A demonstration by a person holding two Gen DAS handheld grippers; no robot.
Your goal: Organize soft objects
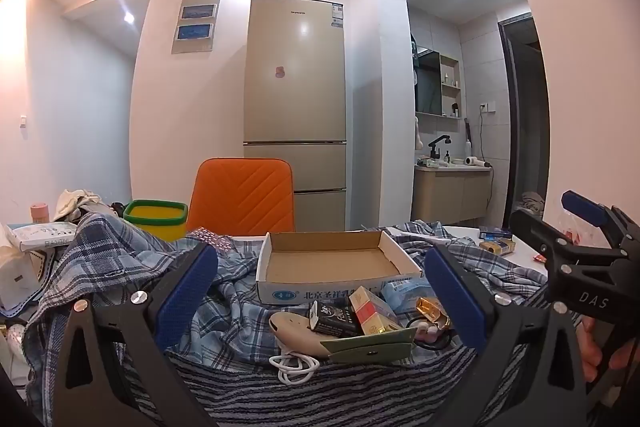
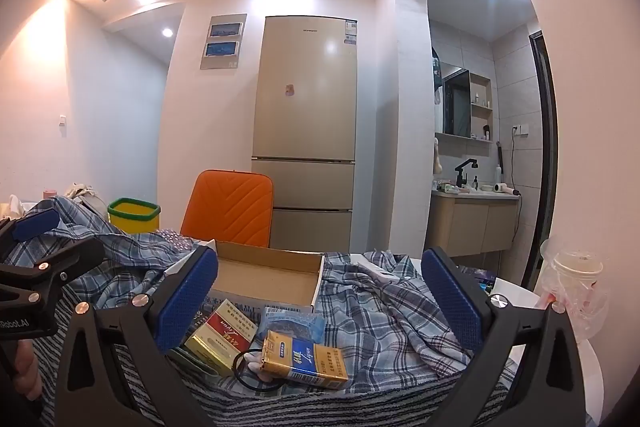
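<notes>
A crumpled blue plaid shirt point(image 1: 120, 251) point(image 2: 380, 307) lies spread over the table, partly on a grey striped cloth point(image 1: 320, 399) point(image 2: 320, 407) at the near edge. An empty shallow cardboard box point(image 1: 332, 259) point(image 2: 264, 279) rests on the shirt. My left gripper point(image 1: 320, 291) is open above the striped cloth, with nothing between its fingers. My right gripper point(image 2: 320, 295) is open too, hovering level over cigarette packs point(image 2: 304, 363). Each gripper's blue pad shows at the edge of the other's view.
Small items lie before the box: cigarette packs point(image 1: 372, 311), a beige device with white cable point(image 1: 296, 339), a green pouch point(image 1: 372, 347), a black hair tie point(image 2: 248, 375), a blue tissue pack point(image 2: 292, 323). A yellow bin point(image 1: 156, 219) and orange chair point(image 1: 244, 199) stand behind.
</notes>
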